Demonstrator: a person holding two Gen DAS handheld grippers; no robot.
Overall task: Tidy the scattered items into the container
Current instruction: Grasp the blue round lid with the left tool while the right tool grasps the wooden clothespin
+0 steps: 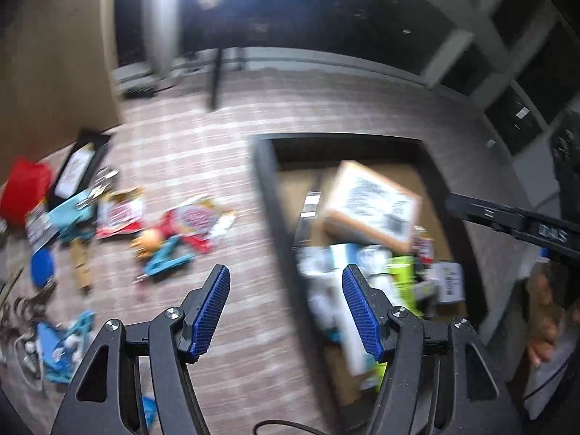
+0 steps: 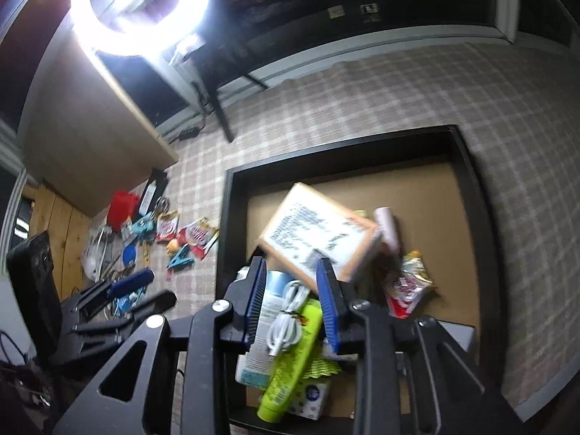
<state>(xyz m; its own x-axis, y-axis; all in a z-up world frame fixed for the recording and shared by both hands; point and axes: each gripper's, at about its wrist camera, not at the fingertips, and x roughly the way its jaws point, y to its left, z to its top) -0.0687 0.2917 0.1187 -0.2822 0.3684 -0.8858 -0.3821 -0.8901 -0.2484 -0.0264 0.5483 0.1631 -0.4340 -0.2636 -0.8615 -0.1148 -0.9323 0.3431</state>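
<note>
A black-rimmed container (image 1: pixel 264 181) (image 2: pixel 226 217) with a brown bottom sits on the checked carpet. Inside, a cardboard box with a white label (image 1: pixel 373 203) (image 2: pixel 319 232) lies tilted and blurred over a white cable coil (image 2: pixel 288 311), a green tube (image 2: pixel 293 359), white packs and a snack packet (image 2: pixel 407 290). My right gripper (image 2: pixel 290 264) hangs open above the cable and tube, its pads pressing nothing. My left gripper (image 1: pixel 285 272) is open and empty above the container's left rim. Scattered to the left are snack packets (image 1: pixel 195 217), a teal clip (image 1: pixel 166 261) and a blue disc (image 1: pixel 41 266).
A red tub (image 1: pixel 21 188) and a black framed item (image 1: pixel 78 170) lie at the far left by a wooden panel. A bright ring light (image 2: pixel 141 3) stands behind. A black phone (image 2: pixel 32 282) is at the left, and a person's hand (image 1: pixel 543 326) at the right.
</note>
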